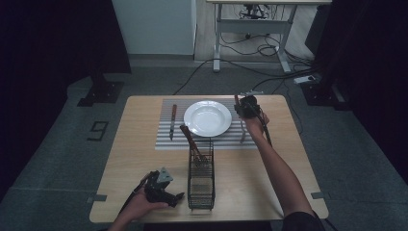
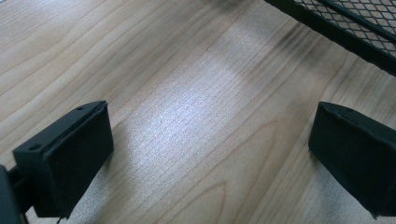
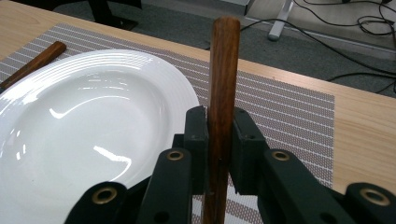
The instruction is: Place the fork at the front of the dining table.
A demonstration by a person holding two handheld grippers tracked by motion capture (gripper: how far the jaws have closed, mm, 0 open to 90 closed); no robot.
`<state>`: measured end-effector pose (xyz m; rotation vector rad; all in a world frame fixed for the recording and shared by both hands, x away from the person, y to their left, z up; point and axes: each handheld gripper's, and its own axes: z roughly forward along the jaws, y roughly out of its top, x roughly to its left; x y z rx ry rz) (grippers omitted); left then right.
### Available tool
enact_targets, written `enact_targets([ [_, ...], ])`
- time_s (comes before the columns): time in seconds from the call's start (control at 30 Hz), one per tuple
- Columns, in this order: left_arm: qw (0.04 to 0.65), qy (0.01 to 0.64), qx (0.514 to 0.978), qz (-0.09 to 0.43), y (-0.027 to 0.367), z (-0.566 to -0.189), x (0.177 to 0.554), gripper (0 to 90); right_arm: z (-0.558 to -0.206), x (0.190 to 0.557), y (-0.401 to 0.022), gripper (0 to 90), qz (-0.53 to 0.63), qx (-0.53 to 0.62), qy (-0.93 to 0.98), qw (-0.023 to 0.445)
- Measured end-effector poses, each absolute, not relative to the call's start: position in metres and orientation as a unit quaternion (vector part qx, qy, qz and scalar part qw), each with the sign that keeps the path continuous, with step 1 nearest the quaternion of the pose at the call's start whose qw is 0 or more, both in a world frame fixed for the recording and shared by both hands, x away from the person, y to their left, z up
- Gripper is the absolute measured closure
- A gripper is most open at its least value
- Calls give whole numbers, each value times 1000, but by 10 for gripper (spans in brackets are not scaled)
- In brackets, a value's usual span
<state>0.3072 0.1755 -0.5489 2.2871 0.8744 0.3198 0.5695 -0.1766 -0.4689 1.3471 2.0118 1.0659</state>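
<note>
Right gripper (image 3: pixel 219 135) clamps wooden handle (image 3: pixel 223 70) above striped placemat (image 3: pixel 289 107), wooden table (image 3: pixel 369 126).

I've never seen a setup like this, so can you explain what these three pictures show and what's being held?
A person at a light wooden table holds a hand-operated claw in each hand. One picture looks down from above; the other two come from cameras riding on each claw. On the table lie a grey striped placemat, a round white plate, a wooden-handled knife and a black wire basket. The right claw is clamped on a brown wooden utensil handle. The left claw is open above bare table.
</note>
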Motion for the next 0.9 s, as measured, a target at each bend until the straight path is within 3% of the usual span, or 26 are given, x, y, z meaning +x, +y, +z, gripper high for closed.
enact_targets([
  [0.9,330,333,875,122,176,-549,308,0,-514,607,-175,788,354,544,735,196],
])
